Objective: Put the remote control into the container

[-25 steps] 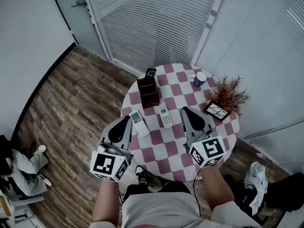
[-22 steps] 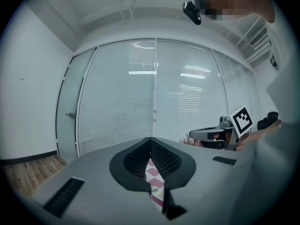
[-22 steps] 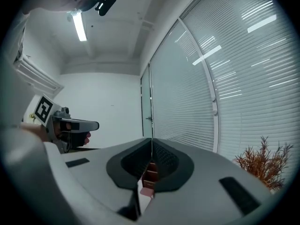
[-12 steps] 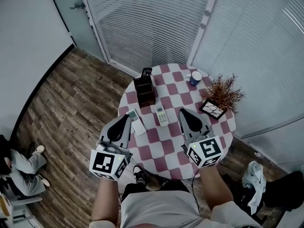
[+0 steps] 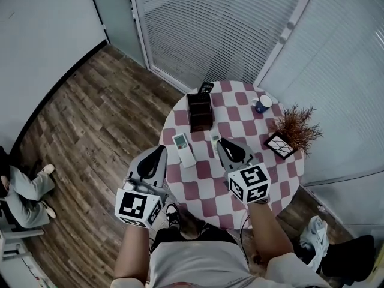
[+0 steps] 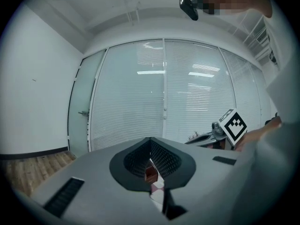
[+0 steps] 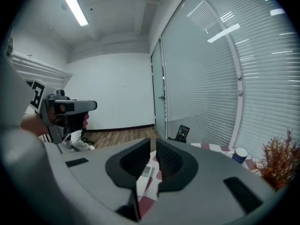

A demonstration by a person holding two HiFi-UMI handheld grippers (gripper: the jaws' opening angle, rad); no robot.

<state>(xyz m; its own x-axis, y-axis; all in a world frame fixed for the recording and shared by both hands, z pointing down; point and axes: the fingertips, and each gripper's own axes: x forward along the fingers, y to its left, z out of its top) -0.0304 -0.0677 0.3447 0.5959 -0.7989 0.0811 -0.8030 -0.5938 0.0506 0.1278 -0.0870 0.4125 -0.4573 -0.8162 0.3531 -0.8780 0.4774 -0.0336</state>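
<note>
A round table with a red-and-white checked cloth [image 5: 207, 188] carries a dark brown box container [image 5: 200, 111]. A black remote [image 5: 206, 88] leans at the container's far side and also shows in the right gripper view [image 7: 182, 133]. One white remote [image 5: 183, 149] lies flat in front of the container. A second white remote [image 5: 215, 143] is mostly hidden under my right gripper [image 5: 223, 141], which hovers shut above it; a strip of it shows between the jaws [image 7: 145, 171]. My left gripper [image 5: 157, 150] hangs shut and empty at the table's left edge, beside the first white remote.
A blue cup [image 5: 262, 104] stands at the table's far right. A dried plant [image 5: 296, 123] in a square pot sits at the right edge. Blinds and a glass door lie beyond the table. A person sits at the left wall [image 5: 21, 188].
My right gripper has moved left and forward over the second white remote, covering most of it. The head view has swung, so the table sits further right. The left gripper holds its place.
</note>
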